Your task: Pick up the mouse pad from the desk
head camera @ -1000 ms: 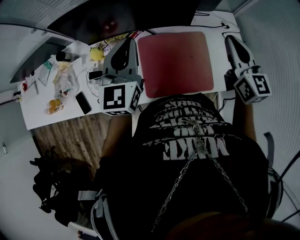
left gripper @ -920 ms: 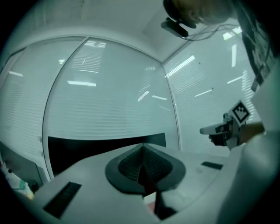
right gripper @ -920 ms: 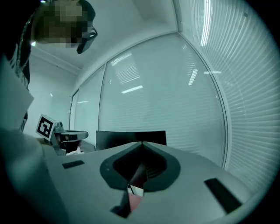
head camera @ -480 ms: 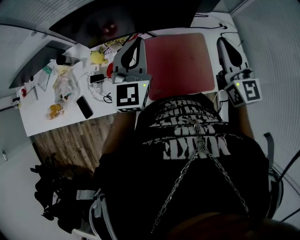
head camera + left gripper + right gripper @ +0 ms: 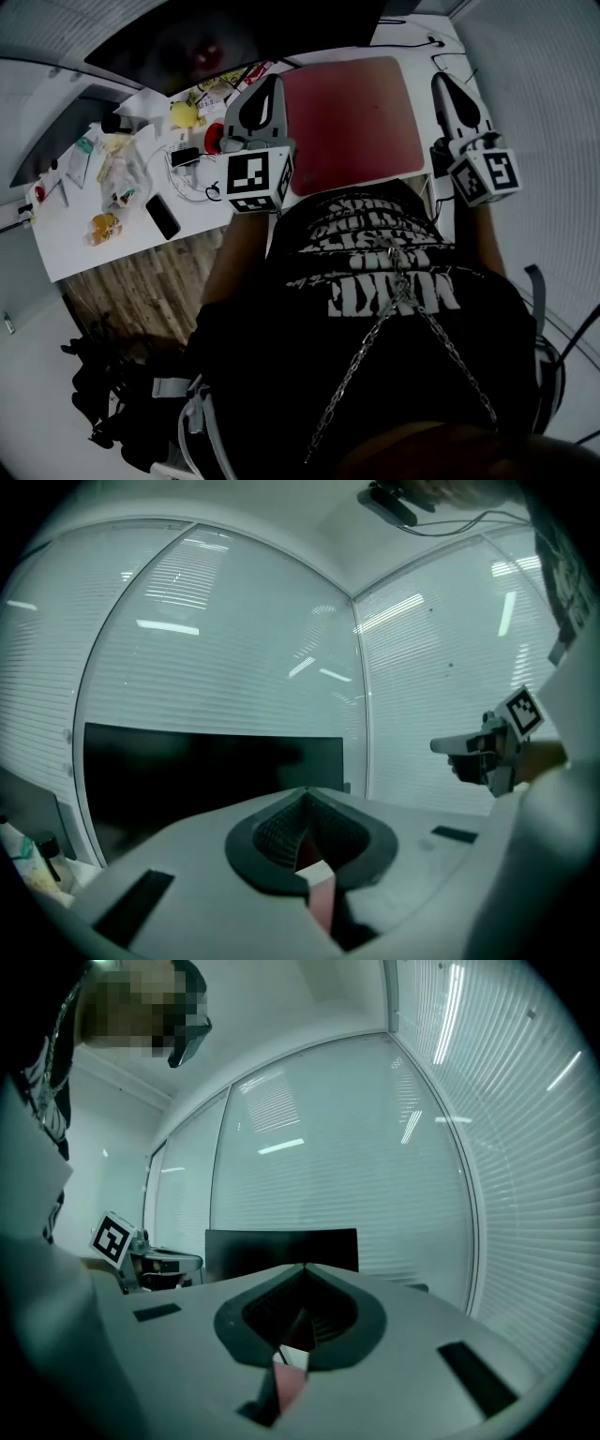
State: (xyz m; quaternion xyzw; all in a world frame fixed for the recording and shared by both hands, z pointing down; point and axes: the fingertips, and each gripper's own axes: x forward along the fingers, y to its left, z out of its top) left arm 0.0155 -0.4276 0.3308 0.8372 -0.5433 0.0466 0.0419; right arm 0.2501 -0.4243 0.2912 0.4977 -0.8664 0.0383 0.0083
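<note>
Standing behind the person here. Closest to me is their black shirt (image 5: pixel 375 281) with a chain hanging over it. Just past that, both hands are out over the white tabletop (image 5: pixel 80 246).

The left gripper (image 5: pixel 269 84) has its jaws pressed together with nothing between them. The right gripper (image 5: pixel 439 82) is the same, closed up and empty. Both point away from the person, roughly level.

The red mouse pad (image 5: pixel 347 117) lies flat on the tabletop right between them. The left gripper is at its 9 o'clock, overlapping that edge from above, and the right gripper is just off its 3 o'clock edge. Can't tell if either one actually touches it.

Further out at the pad's 9 o'clock, beyond the left gripper, there's a mess of small stuff, with a black phone (image 5: pixel 162 217) and something yellow (image 5: pixel 178 111) among it. At 12 o'clock sits a dark monitor (image 5: pixel 216 42), and behind that a glass wall with blinds (image 5: pixel 234 621).
</note>
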